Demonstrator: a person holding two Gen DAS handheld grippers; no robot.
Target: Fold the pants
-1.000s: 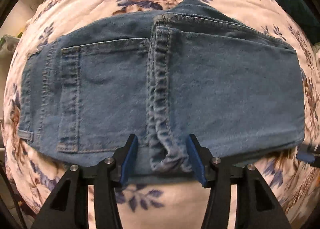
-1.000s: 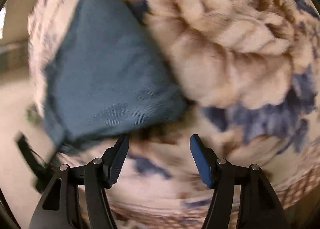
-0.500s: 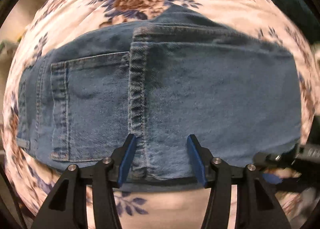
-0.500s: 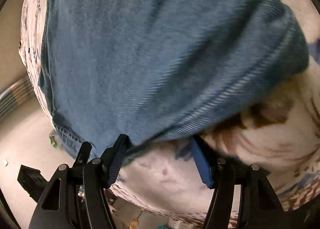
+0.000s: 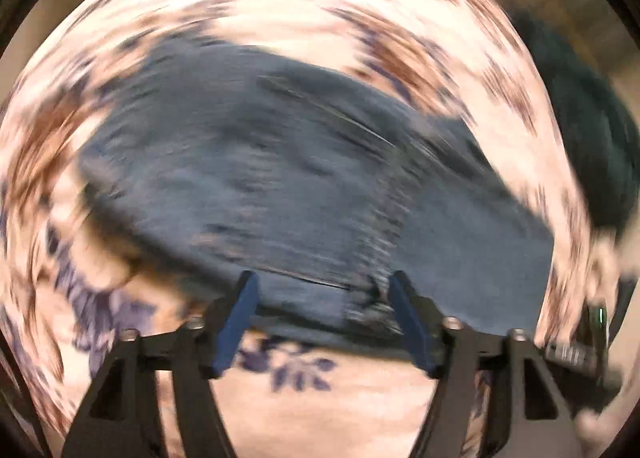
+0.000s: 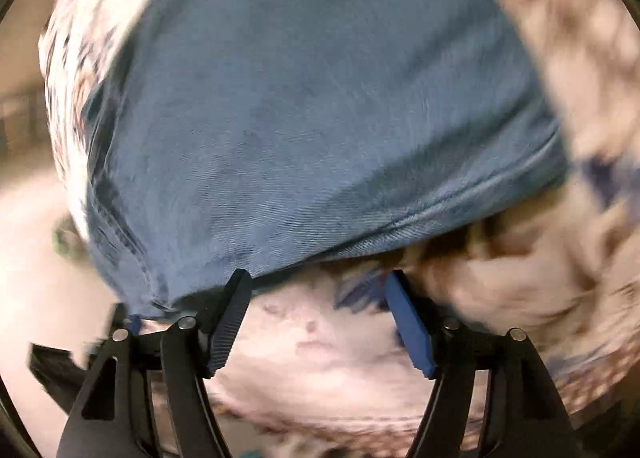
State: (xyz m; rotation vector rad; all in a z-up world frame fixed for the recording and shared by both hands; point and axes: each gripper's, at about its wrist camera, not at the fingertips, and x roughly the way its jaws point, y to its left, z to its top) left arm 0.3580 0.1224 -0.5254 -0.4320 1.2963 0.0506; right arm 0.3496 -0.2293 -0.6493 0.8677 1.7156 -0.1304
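The blue denim pants (image 5: 304, 185) lie folded on a floral bedspread (image 5: 352, 398); the left wrist view is badly motion-blurred. My left gripper (image 5: 324, 322) is open, its blue pads at the pants' near edge with nothing held between them. In the right wrist view the pants (image 6: 320, 117) fill the upper frame, their folded edge running just above my right gripper (image 6: 320, 318), which is open and empty over the bedspread (image 6: 328, 358). The left gripper shows blurred in the right wrist view at lower left (image 6: 60, 366).
A dark green cloth (image 5: 592, 129) lies at the right beyond the bedspread. The right gripper shows blurred at the lower right of the left wrist view (image 5: 588, 338). Beige floor (image 6: 24, 278) lies to the left of the bed edge.
The left gripper has swung fast, so its view is now blurred and the pants appear tilted. The right gripper moved from bare bedspread to the pants' folded edge. Both stay open.
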